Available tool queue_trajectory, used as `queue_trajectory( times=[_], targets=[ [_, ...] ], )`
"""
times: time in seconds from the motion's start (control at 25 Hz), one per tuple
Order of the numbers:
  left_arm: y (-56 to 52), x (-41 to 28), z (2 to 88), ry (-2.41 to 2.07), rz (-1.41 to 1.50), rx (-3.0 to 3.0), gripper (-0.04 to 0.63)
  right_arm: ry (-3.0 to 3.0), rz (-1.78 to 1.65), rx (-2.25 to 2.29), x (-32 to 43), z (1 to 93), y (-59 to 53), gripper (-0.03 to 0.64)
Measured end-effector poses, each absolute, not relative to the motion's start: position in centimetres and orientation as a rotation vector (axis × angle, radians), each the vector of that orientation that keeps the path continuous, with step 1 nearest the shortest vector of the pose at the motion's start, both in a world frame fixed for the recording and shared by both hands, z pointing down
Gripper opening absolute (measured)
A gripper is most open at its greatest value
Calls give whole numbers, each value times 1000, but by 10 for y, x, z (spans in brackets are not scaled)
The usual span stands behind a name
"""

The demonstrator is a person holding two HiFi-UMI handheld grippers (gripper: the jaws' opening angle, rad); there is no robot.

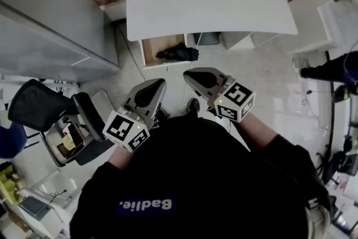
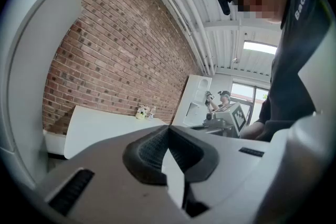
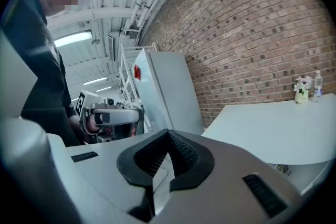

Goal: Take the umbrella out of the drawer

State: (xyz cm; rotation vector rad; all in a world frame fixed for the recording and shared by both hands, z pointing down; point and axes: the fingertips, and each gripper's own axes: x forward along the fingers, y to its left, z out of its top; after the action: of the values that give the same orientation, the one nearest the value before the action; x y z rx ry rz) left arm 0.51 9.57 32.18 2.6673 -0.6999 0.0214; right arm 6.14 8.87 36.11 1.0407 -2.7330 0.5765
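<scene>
Bare floor (image 1: pixel 170 76) lies between you and the open drawer (image 1: pixel 152 48), which juts out from under the white surface (image 1: pixel 207 3), so you can reach in from above. On your left, a tall grey cabinet (image 1: pixel 45 25) and a black chair (image 1: pixel 33 104) narrow the way.

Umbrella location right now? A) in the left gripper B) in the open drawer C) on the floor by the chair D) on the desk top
B: the head view shows the black umbrella lying inside the open drawer below the white desk.
</scene>
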Motion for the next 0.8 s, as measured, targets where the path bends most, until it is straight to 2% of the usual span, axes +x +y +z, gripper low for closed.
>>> queue_trajectory(
  times=[0.8],
  targets=[
    [100, -35, 317, -649, -23, 2685, -3, -2677, 556, 1097, 25, 361, 99, 29]
  ],
)
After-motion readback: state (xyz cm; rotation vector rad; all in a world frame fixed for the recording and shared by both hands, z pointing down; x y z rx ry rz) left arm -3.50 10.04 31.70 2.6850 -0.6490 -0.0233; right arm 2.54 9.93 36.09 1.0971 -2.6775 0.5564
